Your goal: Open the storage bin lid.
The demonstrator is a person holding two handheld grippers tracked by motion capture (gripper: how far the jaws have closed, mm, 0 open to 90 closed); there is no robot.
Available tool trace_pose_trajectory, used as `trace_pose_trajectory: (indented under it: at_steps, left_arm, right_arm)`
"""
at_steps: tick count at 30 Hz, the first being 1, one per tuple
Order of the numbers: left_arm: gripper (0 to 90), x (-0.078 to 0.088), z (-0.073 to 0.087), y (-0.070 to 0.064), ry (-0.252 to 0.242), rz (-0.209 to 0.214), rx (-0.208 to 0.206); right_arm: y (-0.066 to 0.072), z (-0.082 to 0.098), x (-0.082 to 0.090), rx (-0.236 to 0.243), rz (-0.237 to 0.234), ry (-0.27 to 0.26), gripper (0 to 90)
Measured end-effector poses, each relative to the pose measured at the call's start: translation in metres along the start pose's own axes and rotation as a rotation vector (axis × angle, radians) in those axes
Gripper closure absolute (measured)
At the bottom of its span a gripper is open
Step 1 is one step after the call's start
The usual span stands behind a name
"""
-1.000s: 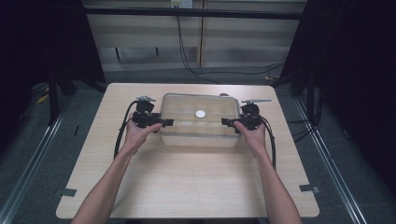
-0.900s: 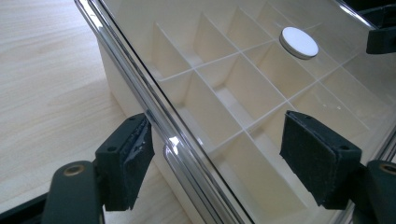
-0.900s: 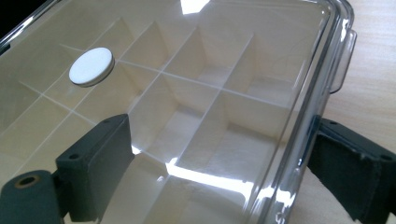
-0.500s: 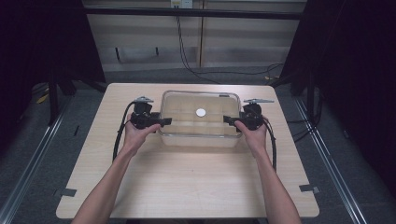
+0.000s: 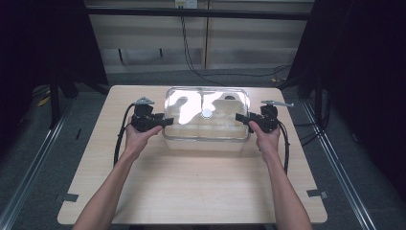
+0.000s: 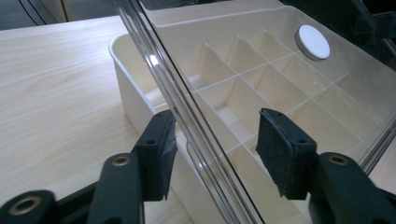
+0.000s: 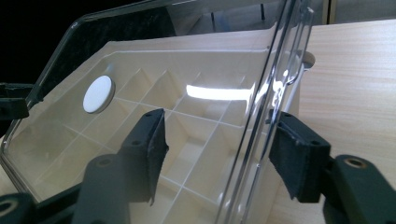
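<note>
High view. Dark room, grey floor, cables along the back wall. Pale wooden desk (image 5: 191, 187), square-cornered. Cream compartment box (image 5: 207, 139) at the far middle of the desk, clear lid (image 5: 207, 115) raised off it and tilted, small white round knob (image 5: 207, 113) at the lid's centre. Left gripper (image 5: 165, 122) at the lid's left end, right gripper (image 5: 238, 117) at its right end, each carried in a hand, forearms entering from the near edge.

Left gripper view. Lid edge (image 6: 187, 116) running between the two black jaws, which have just been closing. Gap visible on both sides of the edge; pads apart, not pressing. Box (image 6: 135, 102) with its dividers below and behind, knob (image 6: 312, 42) at upper right, desk (image 6: 56, 93) to the left.

Right gripper view. Lid edge (image 7: 261, 116) between the jaws, likewise just been closing. Pads apart, short of the plastic on either side. Box (image 7: 187, 140) dividers seen through the lid, knob (image 7: 98, 94) at left, desk (image 7: 355, 84) at right.
</note>
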State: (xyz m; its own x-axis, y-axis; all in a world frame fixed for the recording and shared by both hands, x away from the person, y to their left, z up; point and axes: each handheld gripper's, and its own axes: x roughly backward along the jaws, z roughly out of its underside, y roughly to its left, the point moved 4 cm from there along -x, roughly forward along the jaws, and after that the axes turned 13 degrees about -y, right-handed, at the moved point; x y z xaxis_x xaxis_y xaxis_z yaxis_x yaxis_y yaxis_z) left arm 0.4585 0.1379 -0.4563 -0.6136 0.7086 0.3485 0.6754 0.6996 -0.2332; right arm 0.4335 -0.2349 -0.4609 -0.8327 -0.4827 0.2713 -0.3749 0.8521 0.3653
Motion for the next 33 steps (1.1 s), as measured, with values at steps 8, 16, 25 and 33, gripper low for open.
trace_pose_trajectory:
  at_steps: [8, 16, 25, 33]
  left_arm:
    - [55.5, 0.006, -0.005, -0.001, -0.025, 0.0, -0.003]
    - [63.1, 0.015, -0.01, -0.003, -0.043, 0.006, -0.019]
    - [70.7, 0.027, -0.016, -0.007, -0.065, 0.017, -0.042]
    - [73.3, 0.034, -0.019, -0.011, -0.083, 0.027, -0.053]
  right_arm:
    - [0.0, -0.005, 0.007, 0.004, 0.015, -0.012, 51.5]
    - [0.002, -0.012, 0.015, -0.014, 0.001, -0.034, 58.2]
    - [0.008, -0.019, 0.026, -0.028, -0.01, -0.056, 63.5]
    - [0.013, -0.023, 0.037, -0.046, -0.026, -0.069, 67.2]
